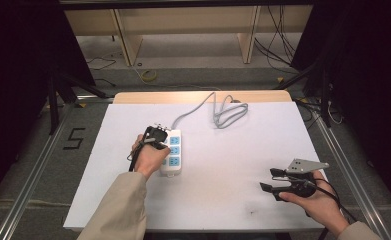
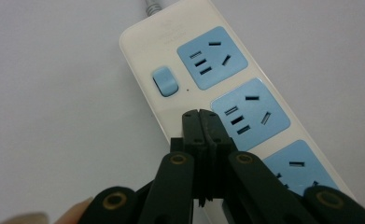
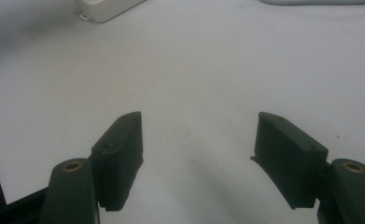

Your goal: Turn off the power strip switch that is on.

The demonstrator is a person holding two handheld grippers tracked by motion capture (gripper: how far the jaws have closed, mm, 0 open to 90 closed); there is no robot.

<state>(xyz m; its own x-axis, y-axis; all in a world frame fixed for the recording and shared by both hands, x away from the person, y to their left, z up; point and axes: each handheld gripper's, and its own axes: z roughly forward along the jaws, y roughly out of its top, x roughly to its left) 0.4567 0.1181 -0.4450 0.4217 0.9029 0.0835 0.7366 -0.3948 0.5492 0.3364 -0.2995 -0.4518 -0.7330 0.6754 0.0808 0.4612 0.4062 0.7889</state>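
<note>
A: Start at the left. What is there?

B: A tan sleeve (image 1: 118, 207) comes up from the bottom edge, and its hand holds the left gripper (image 1: 156, 136) over the near left edge of the strip (image 1: 173, 152).

A: And its jaws?

B: In the left gripper view they are pressed flat together, with nothing between them. The tips of the left gripper (image 2: 202, 114) hang over the strip's white casing (image 2: 168, 119), just below the blue switch (image 2: 164, 81) and beside the middle socket (image 2: 250, 114). Whether the tips touch the casing, I cannot tell.

A: Where does the strip lie?

B: On the white board (image 1: 208, 195), left of the middle, long side running away from the person. It has three blue sockets in a row. The top socket (image 2: 212, 57) is beside the switch, and the bottom socket (image 2: 301, 168) is partly hidden behind the jaws.

A: Anything behind it?

B: A grey cord (image 1: 195, 106) runs from the far end of the strip toward the back and curls into a loose loop (image 1: 229, 114) near the board's far edge.

A: And on the right?

B: The right gripper (image 1: 268, 180) is held low at the board's near right corner, well apart from the strip, its grey plate (image 1: 305, 164) on top. In the right gripper view its jaws stand wide apart over bare board (image 3: 194, 93), gripping nothing. A corner of the strip (image 3: 105, 9) shows at that view's top left.
</note>
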